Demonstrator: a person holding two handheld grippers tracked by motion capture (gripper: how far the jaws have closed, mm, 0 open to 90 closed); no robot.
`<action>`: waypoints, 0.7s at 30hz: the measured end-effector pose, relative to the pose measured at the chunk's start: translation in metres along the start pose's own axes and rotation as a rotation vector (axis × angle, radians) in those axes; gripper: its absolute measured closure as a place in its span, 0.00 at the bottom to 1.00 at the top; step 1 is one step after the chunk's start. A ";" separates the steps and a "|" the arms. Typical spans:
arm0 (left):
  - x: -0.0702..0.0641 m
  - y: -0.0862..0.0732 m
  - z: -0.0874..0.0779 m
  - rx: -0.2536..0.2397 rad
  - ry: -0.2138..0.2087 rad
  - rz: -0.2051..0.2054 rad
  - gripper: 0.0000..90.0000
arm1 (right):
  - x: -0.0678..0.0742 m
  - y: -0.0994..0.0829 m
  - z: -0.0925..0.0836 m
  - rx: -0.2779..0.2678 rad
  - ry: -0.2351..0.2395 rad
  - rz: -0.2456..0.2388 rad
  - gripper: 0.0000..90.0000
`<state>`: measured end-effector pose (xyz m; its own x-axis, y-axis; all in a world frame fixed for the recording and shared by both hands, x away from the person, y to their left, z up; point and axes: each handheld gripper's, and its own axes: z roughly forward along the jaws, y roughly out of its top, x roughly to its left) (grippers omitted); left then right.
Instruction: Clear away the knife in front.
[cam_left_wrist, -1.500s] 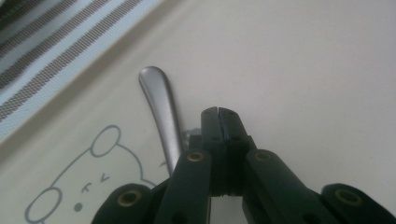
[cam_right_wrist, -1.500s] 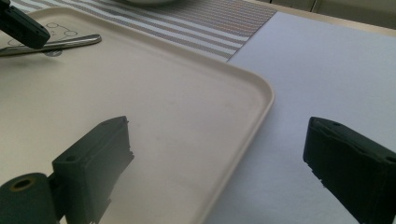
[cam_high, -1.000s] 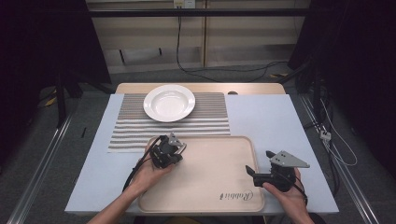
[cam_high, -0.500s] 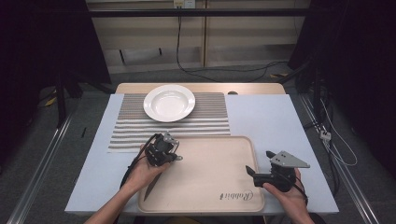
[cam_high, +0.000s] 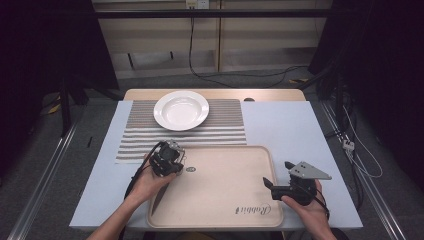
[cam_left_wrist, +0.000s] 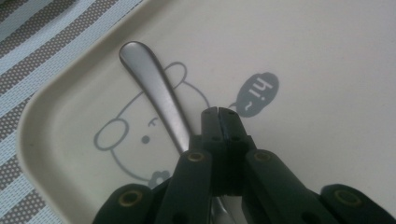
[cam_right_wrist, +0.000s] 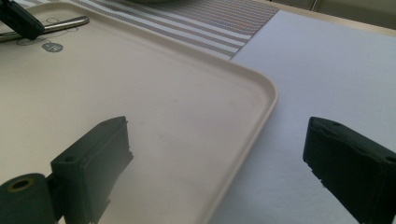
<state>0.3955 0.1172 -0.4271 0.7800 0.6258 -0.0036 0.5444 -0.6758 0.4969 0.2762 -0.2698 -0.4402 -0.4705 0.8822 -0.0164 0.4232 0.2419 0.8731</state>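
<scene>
A slim, brushed stainless-steel spoon handle (cam_left_wrist: 159, 98) with a rounded, slightly flared end lies on the beige plastic tray (cam_left_wrist: 327, 70), over the grey cartoon rabbit printed in the tray's corner. In the left gripper view the handle's long axis runs on a slant, its rounded end pointing to the upper left of the frame toward the tray's curved rim, its lower part passing under the black gripper body at the bottom centre, so the bowl end cannot be made out. In the right gripper view the same handle (cam_right_wrist: 56, 24) lies nearly level at the upper left of the frame, its rounded end pointing right.

The left gripper (cam_left_wrist: 219, 112) has its two jaws pressed together, tips meeting just right of the handle, beside the grey "hi" speech bubble; nothing is caught between the tips. In the high view it sits at the tray's upper left corner (cam_high: 167, 159).

The right gripper (cam_right_wrist: 217, 154) stands with its jaws wide apart, one over the tray, the other over the pale blue table cover (cam_right_wrist: 336, 60), straddling the tray's rim. In the high view it (cam_high: 272, 186) hovers at the tray's right edge.
</scene>
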 end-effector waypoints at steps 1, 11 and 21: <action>0.001 0.000 0.000 0.000 -0.001 -0.002 1.00 | 0.000 0.000 0.000 0.000 0.000 -0.001 0.09; 0.009 -0.005 -0.004 0.006 -0.007 -0.042 1.00 | -0.001 0.001 0.002 0.000 0.001 0.008 0.09; 0.014 -0.011 -0.007 0.012 0.011 -0.067 1.00 | 0.000 0.001 0.003 0.002 0.008 0.003 0.08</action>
<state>0.3982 0.1364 -0.4262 0.7382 0.6740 -0.0269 0.5991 -0.6368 0.4853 0.2787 -0.2681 -0.4405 -0.4757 0.8796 -0.0101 0.4258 0.2402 0.8723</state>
